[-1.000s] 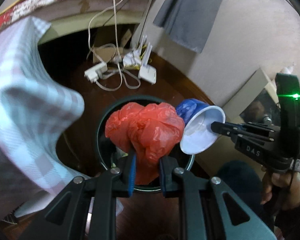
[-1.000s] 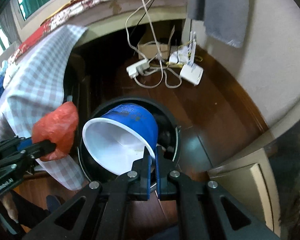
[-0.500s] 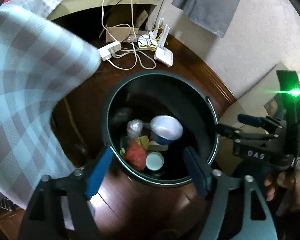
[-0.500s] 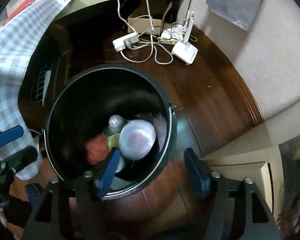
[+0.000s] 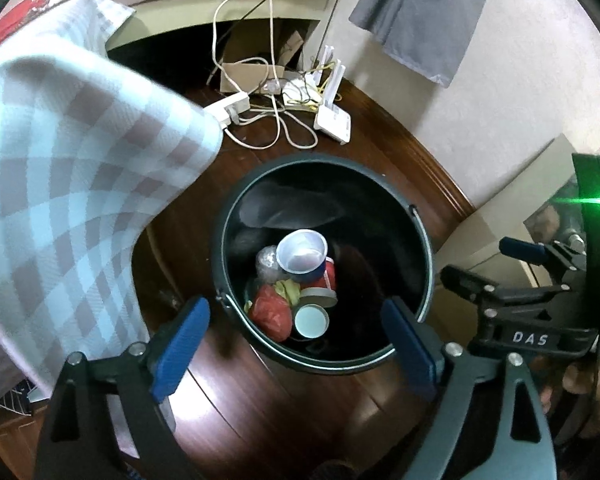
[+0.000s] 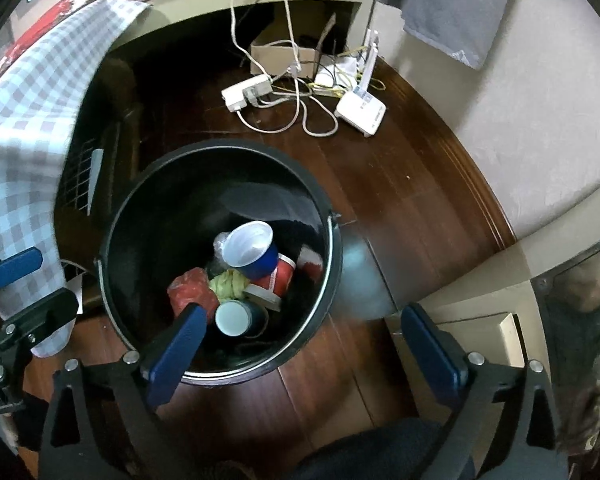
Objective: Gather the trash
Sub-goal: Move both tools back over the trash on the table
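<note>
change: the crumpled red plastic bag (image 5: pixel 271 312) and the blue paper cup with white inside (image 5: pixel 302 250), both gripped a second ago, now lie inside the round black bucket (image 5: pixel 422 240); this drop looks done.
left gripper (image 5: pixel 296 354): jaws spread wide, empty, above the bucket.
right gripper (image 6: pixel 304 354): likewise wide open, holding nothing.
</note>
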Demonstrator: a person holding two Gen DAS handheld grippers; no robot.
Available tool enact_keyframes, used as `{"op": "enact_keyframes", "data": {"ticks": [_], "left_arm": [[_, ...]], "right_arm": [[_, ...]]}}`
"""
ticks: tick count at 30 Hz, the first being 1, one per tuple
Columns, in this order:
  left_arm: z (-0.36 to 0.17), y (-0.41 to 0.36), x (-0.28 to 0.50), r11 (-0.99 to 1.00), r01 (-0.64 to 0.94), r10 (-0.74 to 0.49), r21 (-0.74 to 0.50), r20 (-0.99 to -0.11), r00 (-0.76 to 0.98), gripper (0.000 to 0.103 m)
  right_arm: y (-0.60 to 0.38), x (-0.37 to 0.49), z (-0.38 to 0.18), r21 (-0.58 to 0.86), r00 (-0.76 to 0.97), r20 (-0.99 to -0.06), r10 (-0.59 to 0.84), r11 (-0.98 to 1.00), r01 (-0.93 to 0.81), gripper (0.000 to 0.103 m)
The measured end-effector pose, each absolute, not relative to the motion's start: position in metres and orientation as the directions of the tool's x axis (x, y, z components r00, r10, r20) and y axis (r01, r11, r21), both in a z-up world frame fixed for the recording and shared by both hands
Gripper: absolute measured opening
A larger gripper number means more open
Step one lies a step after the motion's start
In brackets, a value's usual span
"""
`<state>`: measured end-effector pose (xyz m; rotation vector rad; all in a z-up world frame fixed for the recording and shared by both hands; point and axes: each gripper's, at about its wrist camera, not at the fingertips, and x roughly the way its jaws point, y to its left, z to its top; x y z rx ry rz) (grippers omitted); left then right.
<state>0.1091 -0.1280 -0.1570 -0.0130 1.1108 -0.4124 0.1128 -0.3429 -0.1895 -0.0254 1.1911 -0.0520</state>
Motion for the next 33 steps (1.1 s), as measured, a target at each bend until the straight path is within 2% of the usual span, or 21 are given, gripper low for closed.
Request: {"op": "enact_keyframes", "data": {"ticks": [7, 18, 26, 33], "left_arm": [[-0.126, -0.122, 0.101, 0.923, 0.328, -0.333, -0.202, -0.848, 0.413, 0.090], [-0.061, -0.070, 0.082, 0.932, 0.289, -0.347, -0.218, -0.764, 0.544, 0.090], [-0.035, 0.007, 0.076, 0.970, 0.133, -0.240, -0.205, -0.710, 0.662, 0.090], [-0.025, 0.090, 0.075, 0.974, -0.037, -0.123, -0.222, -0.662, 0.739, 0.090]], "right_arm": [[-0.331, 0.102, -0.157, -0.058, 0.432, -0.900, -0.050, 0.998, -0.004, 0.103], [-0.298, 0.101, -0.084, -0.034, 0.551, -0.835, 0.013, 0.997, -0.075, 0.103], [-0.231, 0.114, -0.044, -0.016, 0.636, -0.763, 0.117, 0.980, -0.201, 0.103], [-0.143, 0.133, -0.013, -0.010, 0.672, -0.691, 0.265, 0.926, -0.376, 0.103]]}}
